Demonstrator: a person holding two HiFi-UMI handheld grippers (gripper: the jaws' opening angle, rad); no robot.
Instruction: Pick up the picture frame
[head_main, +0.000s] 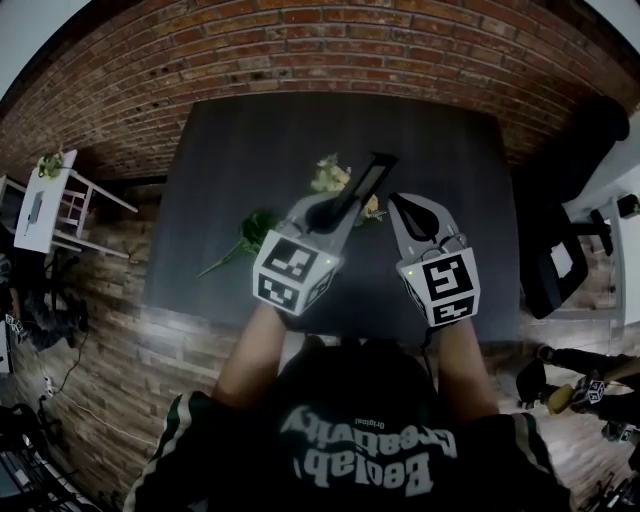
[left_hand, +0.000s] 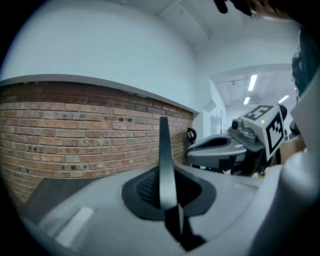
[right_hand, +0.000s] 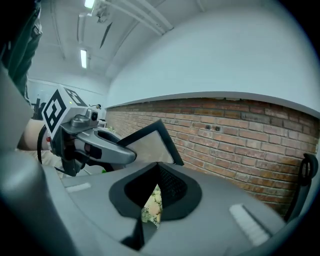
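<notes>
Left tongs (head_main: 330, 215) plus right tongs (head_main: 408, 210) (two in all), one picture frame (head_main: 372, 175), one dark table (head_main: 260, 150)

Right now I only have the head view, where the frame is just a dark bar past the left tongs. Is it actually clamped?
Observer: Yes. In the left gripper view the picture frame stands edge-on between the pads of the left tongs, which press it from both sides.
Operator: Can you see its face anywhere?
Observer: The right gripper view shows it: a pale panel inside a dark border, tilted in front of the brick wall.
Operator: And the other hand?
Observer: The right tongs are empty. Their tips meet, and only the flowers below show through the slit.
</notes>
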